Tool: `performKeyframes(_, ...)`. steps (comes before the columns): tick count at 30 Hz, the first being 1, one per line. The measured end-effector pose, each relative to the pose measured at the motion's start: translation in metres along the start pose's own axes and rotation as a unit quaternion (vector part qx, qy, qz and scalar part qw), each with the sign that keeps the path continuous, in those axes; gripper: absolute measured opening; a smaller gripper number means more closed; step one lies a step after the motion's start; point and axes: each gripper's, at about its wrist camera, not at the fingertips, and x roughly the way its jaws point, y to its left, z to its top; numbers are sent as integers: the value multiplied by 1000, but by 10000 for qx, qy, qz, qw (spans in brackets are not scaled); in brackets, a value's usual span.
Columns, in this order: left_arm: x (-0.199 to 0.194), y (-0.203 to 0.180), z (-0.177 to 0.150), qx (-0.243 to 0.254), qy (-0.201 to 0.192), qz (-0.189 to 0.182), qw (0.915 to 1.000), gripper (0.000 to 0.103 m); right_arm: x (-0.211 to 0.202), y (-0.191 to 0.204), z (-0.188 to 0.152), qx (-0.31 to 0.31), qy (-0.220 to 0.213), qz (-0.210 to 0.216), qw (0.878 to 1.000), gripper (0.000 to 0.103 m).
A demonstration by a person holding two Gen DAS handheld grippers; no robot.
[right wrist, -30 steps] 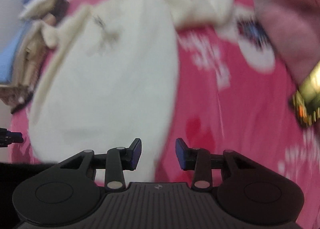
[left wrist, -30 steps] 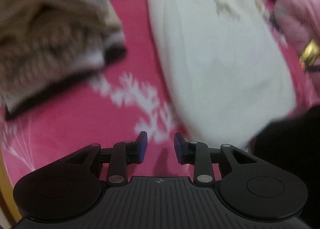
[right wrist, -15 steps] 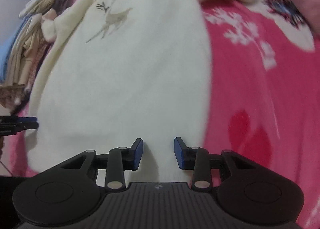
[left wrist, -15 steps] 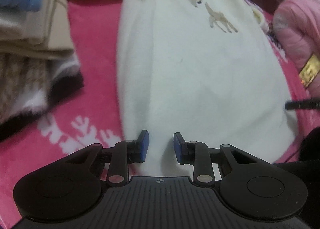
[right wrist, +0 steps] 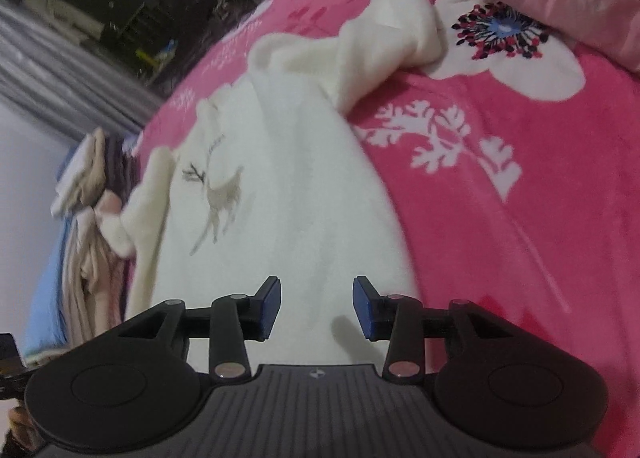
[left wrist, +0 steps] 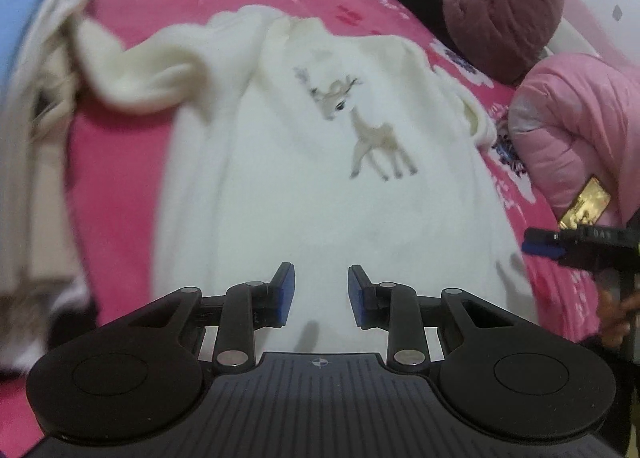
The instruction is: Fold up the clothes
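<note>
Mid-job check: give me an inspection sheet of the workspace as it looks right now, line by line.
Surface: pink floral blanket on a bed.
Job's things: cream sweater with a deer motif lies spread front-up, unfolded; one sleeve bunched on the right, the other sleeve reaching toward the stack.
Clutter: stack of folded clothes at left; pink padded jacket and a gold box at right.
Grippers: left gripper open over the hem; right gripper open over the hem's right part; neither holds cloth.
Cables: nothing seen.
Surroundings: a person in a maroon jacket sits at the far corner.
</note>
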Motion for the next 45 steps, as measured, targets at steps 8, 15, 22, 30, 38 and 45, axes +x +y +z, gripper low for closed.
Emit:
performKeyframes(8,6,13,13,-262,-368,472,9979,29,10,18,11,-399,-226,-97,9989,43)
performKeyframes(15,0,46,18,-476,-793,1040,9903,30,36,33,26,-578,-195,-133,9980,45)
performKeyframes(22,41,48,46,-84,-873,1249,9883,31,42,44,22,-538,-248,-86,9982,45)
performKeyframes(30,82,80,84,-1013,-891,830,9874,18,38,40,11,-393,-199,-191,9988,45)
performKeyframes(38,6,100,72,-988,-1981,1574,9624,12,34,28,9,-285,-261,-228,9990,45)
performKeyframes(45,67,63,37,1327,-1229,3281,9272,23,35,11,8,-98,-364,-384,9986,45)
